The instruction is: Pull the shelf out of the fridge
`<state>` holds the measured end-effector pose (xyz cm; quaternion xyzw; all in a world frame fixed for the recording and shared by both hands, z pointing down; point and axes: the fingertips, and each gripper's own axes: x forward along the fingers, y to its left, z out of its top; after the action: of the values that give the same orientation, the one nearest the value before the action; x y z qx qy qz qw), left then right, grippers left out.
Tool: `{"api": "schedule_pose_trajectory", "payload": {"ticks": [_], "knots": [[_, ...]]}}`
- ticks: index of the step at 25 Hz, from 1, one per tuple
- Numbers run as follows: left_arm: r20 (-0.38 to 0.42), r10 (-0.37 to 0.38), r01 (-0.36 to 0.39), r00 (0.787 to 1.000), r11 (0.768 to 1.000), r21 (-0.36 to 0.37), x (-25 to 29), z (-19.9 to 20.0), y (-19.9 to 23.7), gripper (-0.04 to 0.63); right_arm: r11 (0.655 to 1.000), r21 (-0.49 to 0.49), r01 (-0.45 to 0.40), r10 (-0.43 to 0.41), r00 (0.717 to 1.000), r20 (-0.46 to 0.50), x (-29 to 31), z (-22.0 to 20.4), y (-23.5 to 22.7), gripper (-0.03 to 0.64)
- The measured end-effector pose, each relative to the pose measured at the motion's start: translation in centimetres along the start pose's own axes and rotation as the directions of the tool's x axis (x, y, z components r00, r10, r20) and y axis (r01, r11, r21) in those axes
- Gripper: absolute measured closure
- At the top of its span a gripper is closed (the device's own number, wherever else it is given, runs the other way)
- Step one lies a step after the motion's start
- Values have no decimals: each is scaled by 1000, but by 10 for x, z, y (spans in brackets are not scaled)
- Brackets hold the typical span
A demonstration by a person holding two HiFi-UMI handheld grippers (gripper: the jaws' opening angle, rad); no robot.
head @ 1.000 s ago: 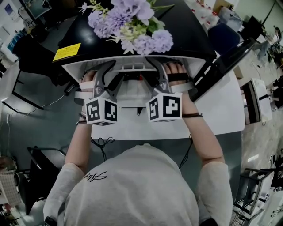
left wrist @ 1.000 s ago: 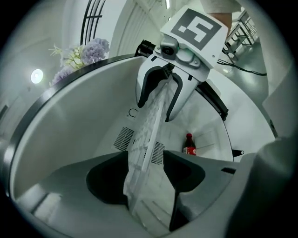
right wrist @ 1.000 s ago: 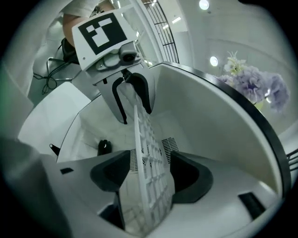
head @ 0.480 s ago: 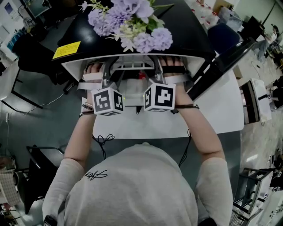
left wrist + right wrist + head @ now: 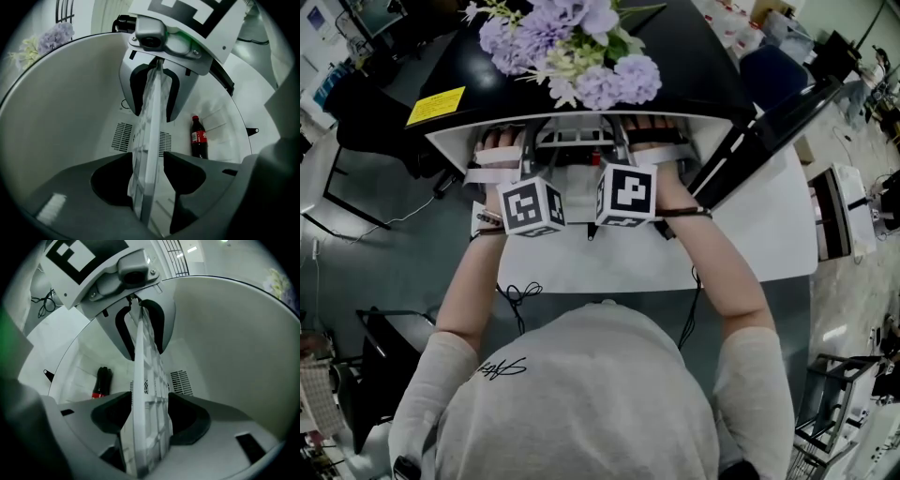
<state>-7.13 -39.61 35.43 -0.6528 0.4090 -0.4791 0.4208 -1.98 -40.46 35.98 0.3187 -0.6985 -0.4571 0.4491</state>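
The white shelf point(image 5: 152, 126) has little squares all over it. It sits in the open front of the fridge point(image 5: 703, 75), just under the black top. We see it from its thin edge.

The left tongs point(image 5: 149, 161) are clenched on the shelf, with one jaw on each side of the thin edge. The right tongs point(image 5: 149, 399) are clenched on the same shelf in the same way. The two tongs are near each other, and each one can be seen from the other's camera. The person's left hand point(image 5: 497, 152) and right hand point(image 5: 664, 148) reach into the front of the fridge.

Past the shelf, inside the white fridge, there is a dark bottle point(image 5: 198, 139) with a red label. There are small air slots point(image 5: 123, 137) in the back wall.

The fridge door point(image 5: 773, 127) hangs open on the right. Purple and white flowers point(image 5: 572, 42) sit on top of the fridge, with a yellow sticker point(image 5: 436, 106) near them. The fridge stands on a white counter point(image 5: 759, 244).
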Motion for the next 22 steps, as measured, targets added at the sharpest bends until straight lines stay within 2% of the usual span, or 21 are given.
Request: {"api": "schedule_pose_trajectory", "payload": {"ticks": [1, 3, 6, 7, 10, 17, 22], "knots": [[-1, 6, -6, 1000, 1000, -5, 0, 0, 2, 393, 1000, -17, 4, -4, 1000, -13, 1, -2, 0, 370], [-3, 16, -16, 1000, 1000, -12, 1, 0, 5, 464, 999, -44, 25, -26, 999, -26, 3, -3, -1, 393], [-7, 29, -29, 1000, 999, -17, 0, 0, 8, 480, 997, -18, 76, -76, 997, -14, 1, -1, -8, 505], [-6, 40, -40, 999, 999, -17, 0, 0, 10, 498, 996, -15, 91, -91, 996, -15, 0, 0, -11, 520], [-2, 60, -60, 998, 998, -28, -1, -1, 13, 538, 990, -44, 135, -136, 990, -19, 0, 0, -14, 545], [5, 70, -70, 998, 997, -25, 0, 0, 14, 546, 986, -49, 162, -164, 986, -29, -1, -1, -17, 568], [5, 67, -67, 998, 997, -32, -1, -1, 13, 546, 988, -25, 151, -151, 988, -25, -1, 0, -16, 569]]}}
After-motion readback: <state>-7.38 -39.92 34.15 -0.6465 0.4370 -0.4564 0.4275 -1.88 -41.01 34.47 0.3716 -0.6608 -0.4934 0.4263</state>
